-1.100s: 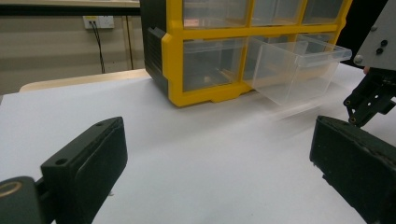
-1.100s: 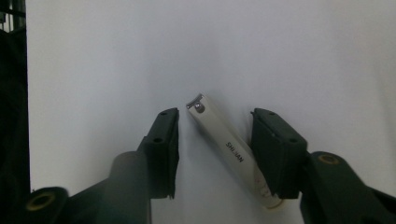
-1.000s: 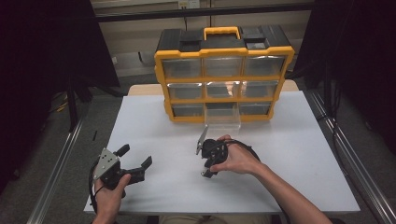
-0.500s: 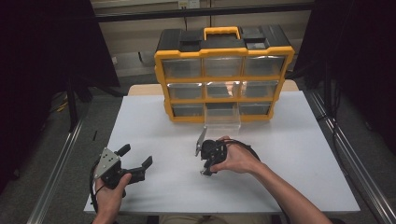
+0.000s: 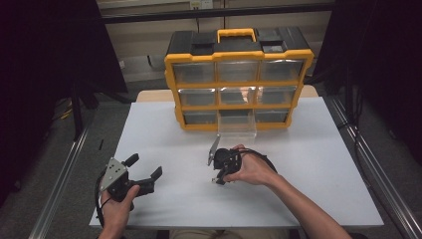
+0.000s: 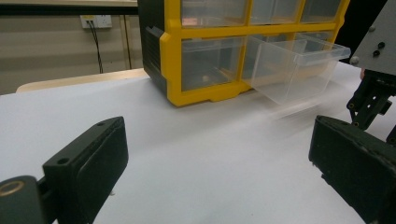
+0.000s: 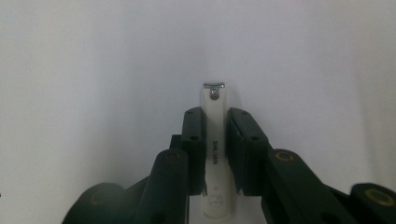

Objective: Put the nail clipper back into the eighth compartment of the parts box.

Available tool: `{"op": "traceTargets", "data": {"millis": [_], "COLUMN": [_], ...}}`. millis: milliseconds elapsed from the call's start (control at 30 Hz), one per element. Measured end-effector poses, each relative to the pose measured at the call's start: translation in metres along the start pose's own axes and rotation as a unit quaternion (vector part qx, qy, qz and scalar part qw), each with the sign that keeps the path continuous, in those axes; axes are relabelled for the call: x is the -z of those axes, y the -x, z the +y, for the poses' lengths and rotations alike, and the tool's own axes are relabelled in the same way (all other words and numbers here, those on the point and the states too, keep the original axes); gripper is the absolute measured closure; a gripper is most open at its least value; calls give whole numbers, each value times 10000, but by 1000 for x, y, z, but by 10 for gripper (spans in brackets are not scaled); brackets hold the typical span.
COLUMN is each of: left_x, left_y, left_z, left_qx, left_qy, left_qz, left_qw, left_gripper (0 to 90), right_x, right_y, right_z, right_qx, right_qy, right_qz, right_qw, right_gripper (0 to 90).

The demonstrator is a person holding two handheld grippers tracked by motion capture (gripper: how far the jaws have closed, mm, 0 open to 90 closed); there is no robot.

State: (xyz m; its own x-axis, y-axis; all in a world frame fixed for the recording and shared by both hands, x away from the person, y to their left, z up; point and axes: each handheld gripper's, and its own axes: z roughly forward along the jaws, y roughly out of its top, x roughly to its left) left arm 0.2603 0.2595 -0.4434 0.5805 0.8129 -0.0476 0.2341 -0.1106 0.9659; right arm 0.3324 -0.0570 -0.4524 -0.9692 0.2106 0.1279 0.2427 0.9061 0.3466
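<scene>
A white nail clipper [image 7: 215, 154] with a metal tip lies on the white table [image 5: 318, 164], pointing away from the camera in the right gripper view. My right gripper [image 7: 215, 114] has just been closing, and its pads now press on the clipper's two sides. In the high view this right gripper [image 5: 218, 180] points down at the table's middle, held by a hand. My left gripper [image 5: 146, 166] rests near the front left with its jaws wide apart; the left gripper [image 6: 219, 154] has nothing between its jaws.
A yellow and black drawer organizer [image 5: 239, 79] stands at the back of the table. Its clear bottom middle drawer [image 5: 238, 127] is pulled out toward me, also seen as the clear drawer [image 6: 294, 65] in the left gripper view. Metal rails run along both table sides.
</scene>
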Motion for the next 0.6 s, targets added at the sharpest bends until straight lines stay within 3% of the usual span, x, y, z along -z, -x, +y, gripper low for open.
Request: {"op": "traceTargets", "data": {"millis": [300, 533, 567, 600], "left_x": [0, 1, 1, 1], "left_y": [-1, -1, -1, -1], "left_z": [0, 0, 0, 0], "left_qx": [19, 5, 1, 12], "left_qy": [27, 4, 10, 24], "left_qz": [-10, -2, -3, -10], "left_qw": [10000, 10000, 10000, 10000], "left_gripper": [49, 48, 48, 49], "right_x": [1, 3, 5, 6], "right_y": [-1, 0, -1, 1], "right_z": [0, -5, -6, -8], "right_qx": [-61, -189, -302, -240], "right_qy": [-2, 166, 183, 239], "right_qz": [-47, -54, -31, -33], "right_qw": [10000, 9997, 9994, 9994], "right_gripper": [776, 776, 776, 776]}}
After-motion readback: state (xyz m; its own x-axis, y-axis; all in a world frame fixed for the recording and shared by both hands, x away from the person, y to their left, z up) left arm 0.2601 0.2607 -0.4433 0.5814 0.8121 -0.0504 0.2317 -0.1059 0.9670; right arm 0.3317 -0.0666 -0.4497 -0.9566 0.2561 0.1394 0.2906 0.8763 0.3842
